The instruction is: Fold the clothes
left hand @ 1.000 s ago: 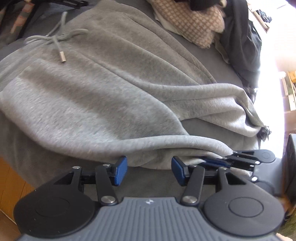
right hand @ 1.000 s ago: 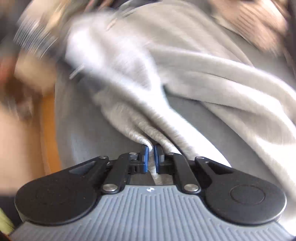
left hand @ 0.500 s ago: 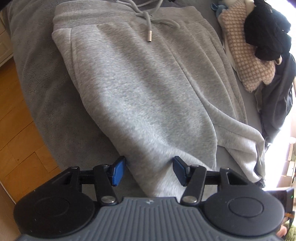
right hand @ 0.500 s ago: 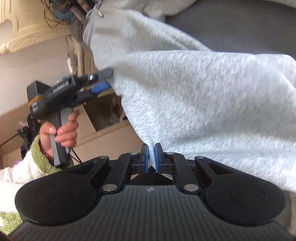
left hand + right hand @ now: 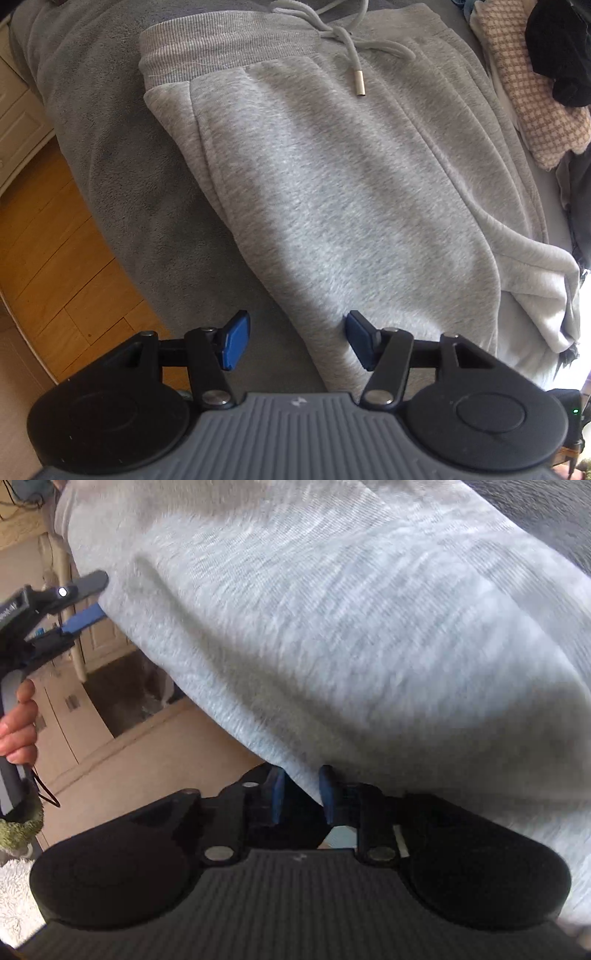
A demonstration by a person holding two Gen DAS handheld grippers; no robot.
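Grey fleece joggers [image 5: 332, 192] lie folded on a darker grey blanket [image 5: 110, 155] spread over a bed, waistband at the far end, with a drawstring [image 5: 351, 48] looped across it and a metal tip [image 5: 359, 83] resting on the cloth. One long edge of the joggers runs diagonally toward the left gripper [image 5: 295, 341], which points steeply down at them. Its blue pads [image 5: 234, 345] stand well apart; the fabric edge passes between them and reaches the right-hand pad, but nothing is pinched, so this claw is released. To the left of the blanket a wooden floor [image 5: 48, 258] shows, with pale drawers [image 5: 14, 122] beyond it. At the far right sit a checked pink cloth [image 5: 532, 99] and a black garment [image 5: 557, 51].

From the right wrist, the joggers [image 5: 351, 627] fill most of the view, blurred. The right gripper [image 5: 301, 794] has just been opening: its pads now stand a little apart with the fabric's edge hanging between them, and the cloth looks no longer squeezed. At the left edge of that view the other gripper [image 5: 83, 600] reaches toward the joggers' side, held by a hand [image 5: 18, 723] with a green cuff [image 5: 20, 818] below it. Pale cabinets [image 5: 110, 738] stand behind.
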